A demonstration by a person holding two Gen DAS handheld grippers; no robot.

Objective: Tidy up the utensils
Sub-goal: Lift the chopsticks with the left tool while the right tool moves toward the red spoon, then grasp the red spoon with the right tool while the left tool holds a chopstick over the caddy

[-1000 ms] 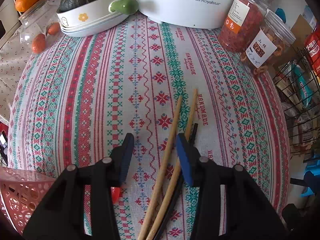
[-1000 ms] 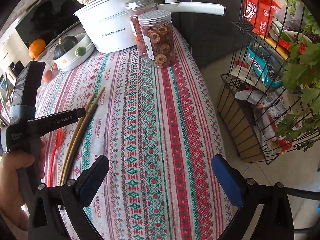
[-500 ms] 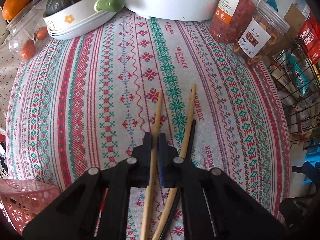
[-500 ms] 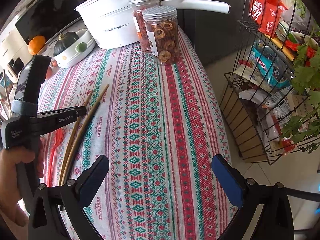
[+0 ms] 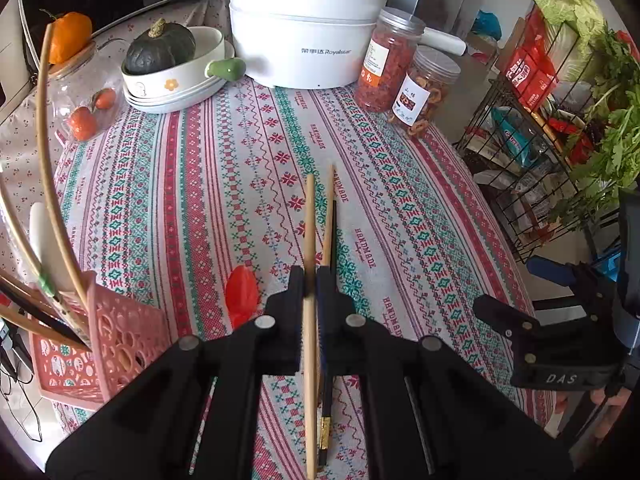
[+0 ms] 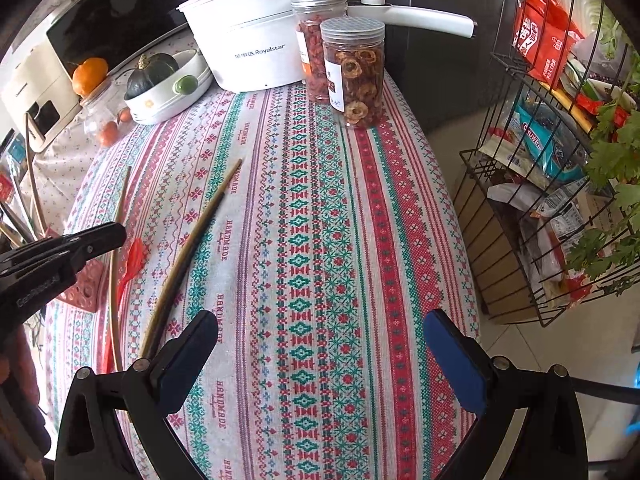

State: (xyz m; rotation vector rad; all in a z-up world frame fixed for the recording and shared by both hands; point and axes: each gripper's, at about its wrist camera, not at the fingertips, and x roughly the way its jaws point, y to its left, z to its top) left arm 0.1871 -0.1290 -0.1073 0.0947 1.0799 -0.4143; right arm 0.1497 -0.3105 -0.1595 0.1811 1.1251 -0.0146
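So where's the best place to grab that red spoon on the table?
Take the red spoon by its thin handle, coming straight down with a finger on each side. It lies flat on the tablecloth, and its bowl end looks too wide to pinch. The right gripper is open and free; the left gripper holds a chopstick.

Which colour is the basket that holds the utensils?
Pink basket, seen best in the left wrist view.
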